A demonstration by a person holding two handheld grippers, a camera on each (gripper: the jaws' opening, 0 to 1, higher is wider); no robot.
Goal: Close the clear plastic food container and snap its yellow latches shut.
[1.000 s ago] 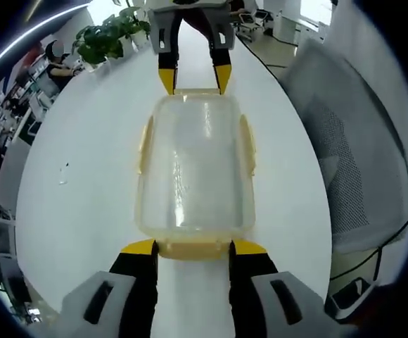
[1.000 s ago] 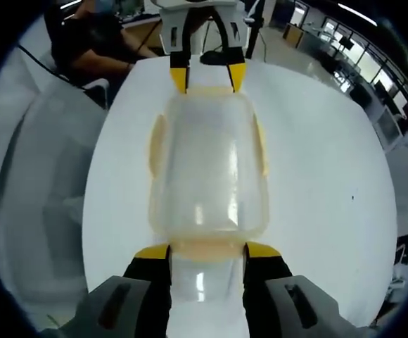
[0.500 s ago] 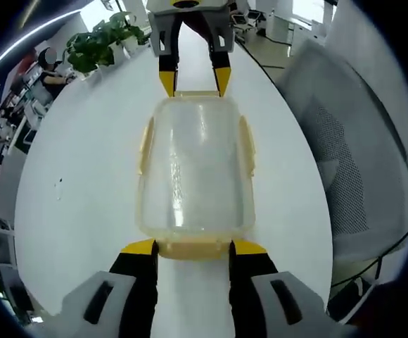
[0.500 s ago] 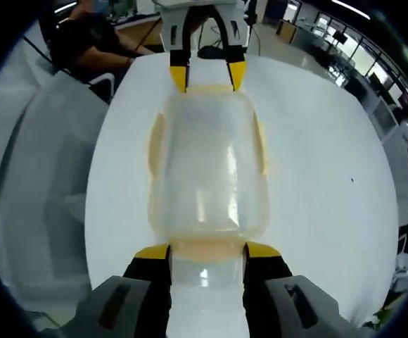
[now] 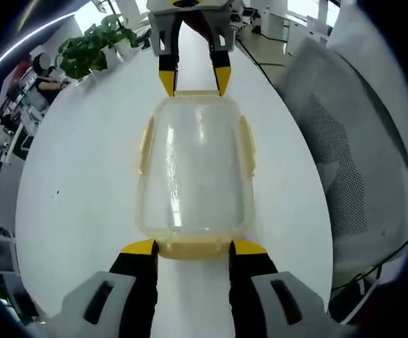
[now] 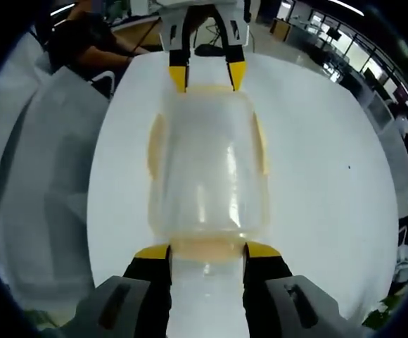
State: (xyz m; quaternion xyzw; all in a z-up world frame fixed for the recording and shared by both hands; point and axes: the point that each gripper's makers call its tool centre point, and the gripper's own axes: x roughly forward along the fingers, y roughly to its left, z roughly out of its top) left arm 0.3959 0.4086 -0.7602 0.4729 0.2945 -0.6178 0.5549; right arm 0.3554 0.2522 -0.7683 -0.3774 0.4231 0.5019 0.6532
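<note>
Left gripper view: one container (image 5: 193, 165), two tongs (image 5: 193, 248).

You cannot tell whether the end latch (image 5: 193, 248) between your left gripper (image 5: 193, 246) jaws is snapped shut; its lower edge runs behind the jaw tips. In the right gripper view, the container (image 6: 207, 165) is hazy and its near end latch (image 6: 207, 248) blurs into the lid. The chair (image 5: 352, 155) and the plant (image 5: 95, 49) are cut off at the view's edge.
</note>
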